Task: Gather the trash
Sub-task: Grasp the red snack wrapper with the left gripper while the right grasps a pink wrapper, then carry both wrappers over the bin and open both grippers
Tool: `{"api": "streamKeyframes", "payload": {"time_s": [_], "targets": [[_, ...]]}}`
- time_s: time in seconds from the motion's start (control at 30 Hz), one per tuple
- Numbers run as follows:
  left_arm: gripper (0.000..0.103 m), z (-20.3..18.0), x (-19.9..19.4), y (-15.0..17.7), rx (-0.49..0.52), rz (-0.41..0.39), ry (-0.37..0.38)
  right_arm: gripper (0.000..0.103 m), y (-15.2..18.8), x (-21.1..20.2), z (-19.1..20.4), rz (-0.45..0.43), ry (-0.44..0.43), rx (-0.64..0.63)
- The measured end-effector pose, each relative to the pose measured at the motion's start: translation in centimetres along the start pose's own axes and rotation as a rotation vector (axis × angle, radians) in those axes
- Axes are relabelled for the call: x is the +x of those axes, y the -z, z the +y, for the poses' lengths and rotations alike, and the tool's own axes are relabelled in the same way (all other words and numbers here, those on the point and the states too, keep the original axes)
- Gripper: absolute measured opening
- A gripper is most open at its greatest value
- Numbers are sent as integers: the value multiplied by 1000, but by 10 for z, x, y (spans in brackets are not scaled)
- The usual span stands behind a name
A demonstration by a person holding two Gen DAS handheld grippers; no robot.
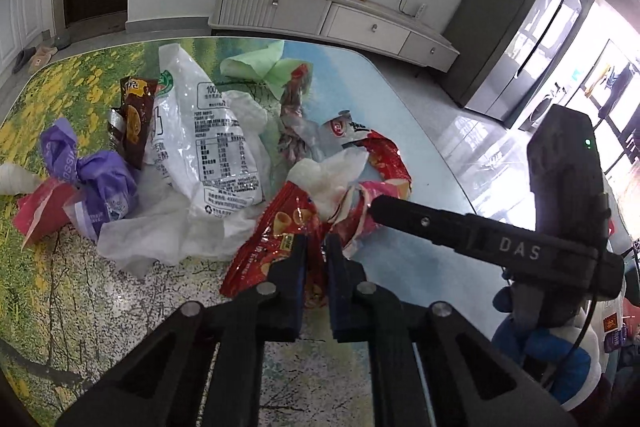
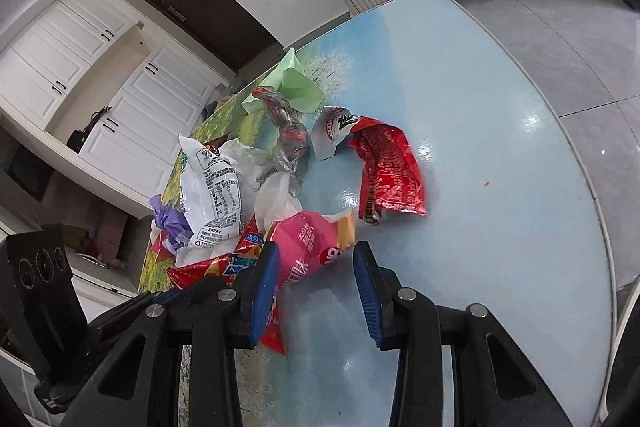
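Note:
A heap of wrappers lies on the picture-printed table [image 1: 408,131]. My left gripper [image 1: 316,247] is shut on a red snack bag [image 1: 280,227] at the heap's near edge. A white printed bag [image 1: 208,135], a purple wrapper [image 1: 100,179], a brown wrapper [image 1: 136,119] and green paper [image 1: 260,65] lie behind it. My right gripper [image 2: 314,255] is open, its jaws around a pink wrapper [image 2: 308,243] without closing on it. A red wrapper [image 2: 392,171], the white printed bag [image 2: 212,195] and the green paper [image 2: 296,83] lie beyond. The right gripper's body shows in the left wrist view [image 1: 480,235].
A white TV cabinet [image 1: 332,15] with yellow dragon ornaments stands beyond the table. A dark appliance [image 1: 516,23] stands at the right. White cupboards [image 2: 80,67] and a dark door [image 2: 200,3] line the wall. The table's rounded edge [image 2: 600,211] runs at the right.

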State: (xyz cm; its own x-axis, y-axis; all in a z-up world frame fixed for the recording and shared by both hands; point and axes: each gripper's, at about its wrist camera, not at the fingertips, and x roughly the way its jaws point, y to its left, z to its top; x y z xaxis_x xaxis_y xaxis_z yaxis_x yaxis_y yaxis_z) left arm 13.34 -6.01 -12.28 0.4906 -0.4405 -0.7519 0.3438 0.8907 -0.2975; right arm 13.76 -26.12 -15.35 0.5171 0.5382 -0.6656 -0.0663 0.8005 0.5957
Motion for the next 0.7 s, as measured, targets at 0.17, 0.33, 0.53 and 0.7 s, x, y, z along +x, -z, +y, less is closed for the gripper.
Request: {"api": "streamKeyframes", "payload": {"time_s": [0.17,0.33,0.53,0.7], "targets": [[5,3,-13,5,-2,-23,13,37,0,9,8,10,-39,4],[4,6,-31,12,-10,-51,23,28,9,7,20,8,-32,-16],[4,0,-60,16,0,-94,22,26,25,-24,22,-36,-56,-7],[4,-20,-84,13,25,-131,36,19,33,-79,7,-135,-67,31]]}}
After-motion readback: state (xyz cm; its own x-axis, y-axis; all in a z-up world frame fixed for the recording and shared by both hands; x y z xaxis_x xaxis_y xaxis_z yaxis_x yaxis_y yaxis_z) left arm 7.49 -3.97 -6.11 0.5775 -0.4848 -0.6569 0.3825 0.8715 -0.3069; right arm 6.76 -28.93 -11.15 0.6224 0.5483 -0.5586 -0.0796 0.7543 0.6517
